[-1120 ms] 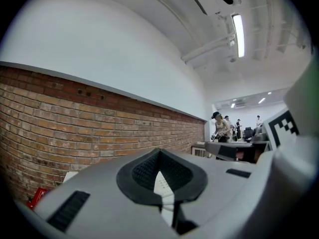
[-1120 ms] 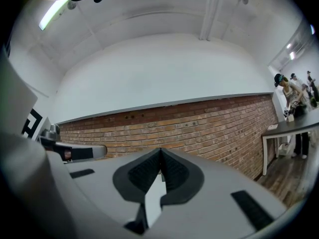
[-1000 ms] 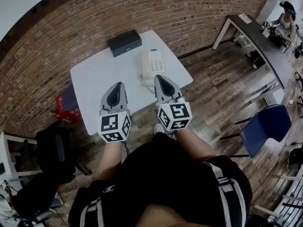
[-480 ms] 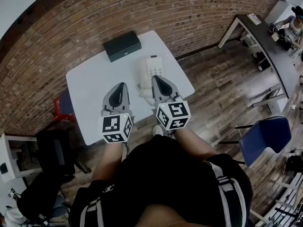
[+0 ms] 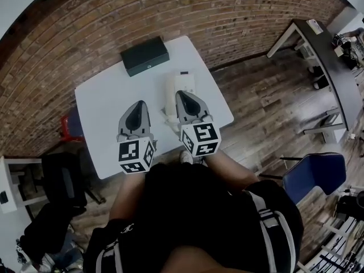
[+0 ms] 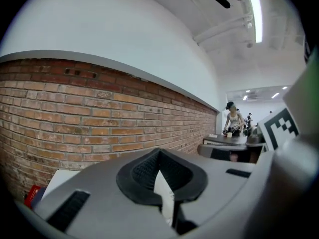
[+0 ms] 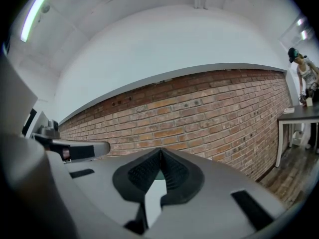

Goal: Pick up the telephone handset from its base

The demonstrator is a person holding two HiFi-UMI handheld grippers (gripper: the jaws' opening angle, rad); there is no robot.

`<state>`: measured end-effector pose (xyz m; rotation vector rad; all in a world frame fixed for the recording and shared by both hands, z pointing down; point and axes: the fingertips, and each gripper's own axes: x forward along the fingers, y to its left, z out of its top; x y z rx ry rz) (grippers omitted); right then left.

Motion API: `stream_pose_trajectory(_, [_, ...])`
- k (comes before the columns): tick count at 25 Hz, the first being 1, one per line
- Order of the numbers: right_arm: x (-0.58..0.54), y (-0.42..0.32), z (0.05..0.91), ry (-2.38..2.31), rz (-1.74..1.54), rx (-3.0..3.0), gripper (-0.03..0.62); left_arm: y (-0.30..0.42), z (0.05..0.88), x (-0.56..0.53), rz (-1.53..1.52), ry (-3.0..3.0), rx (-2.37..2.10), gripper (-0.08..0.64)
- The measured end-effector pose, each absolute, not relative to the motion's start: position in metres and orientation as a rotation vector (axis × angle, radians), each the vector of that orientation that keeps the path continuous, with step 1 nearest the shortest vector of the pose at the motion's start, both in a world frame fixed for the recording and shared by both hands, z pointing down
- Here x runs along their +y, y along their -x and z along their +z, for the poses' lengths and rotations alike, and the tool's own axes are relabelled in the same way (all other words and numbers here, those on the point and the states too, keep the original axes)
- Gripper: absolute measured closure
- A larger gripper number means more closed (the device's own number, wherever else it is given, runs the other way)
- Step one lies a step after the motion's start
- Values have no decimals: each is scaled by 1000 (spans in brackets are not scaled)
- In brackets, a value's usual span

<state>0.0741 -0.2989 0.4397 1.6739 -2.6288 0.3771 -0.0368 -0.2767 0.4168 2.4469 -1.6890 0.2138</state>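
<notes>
White table (image 5: 102, 112) beside brick wall (image 5: 227, 16); telephone (image 5: 181, 83) near its right edge.

Even, cool indoor light, and a heavy fisheye bend in every view.
A ceiling strip light (image 6: 257, 14) glares white overhead, blown out in both gripper views. From the head view the white table (image 5: 96, 112) shows bright, while the person's dark clothing (image 5: 199, 220) swallows detail. The brick wall (image 5: 114, 27) bows into a curve and the corners fall to black. Close to the lens, the left gripper (image 6: 159, 152) and right gripper (image 7: 160, 151) look soft. The wood floor (image 5: 267, 101) carries a dull sheen.
</notes>
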Motion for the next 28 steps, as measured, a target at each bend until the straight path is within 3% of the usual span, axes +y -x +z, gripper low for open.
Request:
stream_pose_trajectory(14, [-354,-43,484,-1722,415,-2481,592,65,436,-315,262,-2443,-1635,563])
stream_pose_trajectory(18, [-367,-36,504,-1725,412,-2416,531,74,433,-323,267,-2447,-1643,563])
stream_pose_trajectory(28, [-400,-34,558,-1779,501,-2259,453,97,434,-330,274,-2419,-1671,563])
